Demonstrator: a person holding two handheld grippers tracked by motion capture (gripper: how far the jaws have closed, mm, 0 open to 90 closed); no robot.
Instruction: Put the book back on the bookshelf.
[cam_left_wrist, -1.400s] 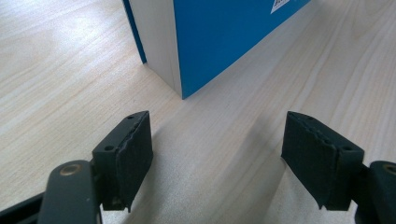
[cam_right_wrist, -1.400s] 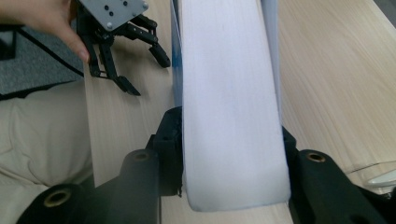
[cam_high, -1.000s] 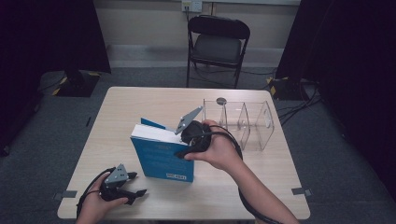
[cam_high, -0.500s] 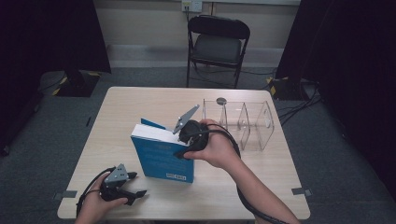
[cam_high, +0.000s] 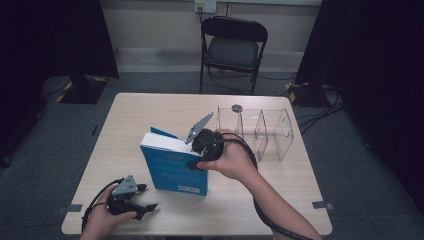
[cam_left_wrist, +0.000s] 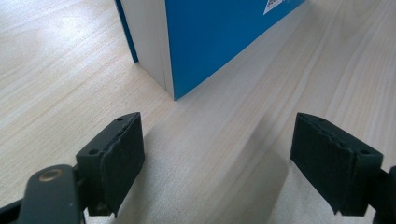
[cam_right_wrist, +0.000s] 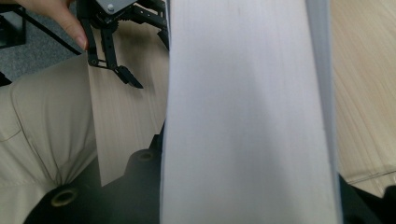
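While the blue book (cam_high: 172, 167) stands upright on its edge near the middle of the table (cam_high: 150, 107), the right gripper (cam_high: 192, 152) clamps its top, jaws closing in on the white page block. The left gripper (cam_high: 142, 210) sits low at the near edge, just beside the book, jaws spreading apart with nothing between them.

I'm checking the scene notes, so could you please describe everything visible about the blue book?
The blue book stands upright on the wooden table, a thick block of white pages between glossy blue covers, with a small white label low on the near cover. The right tool grips its top right edge. The left tool rests apart, open, near its lower left corner.
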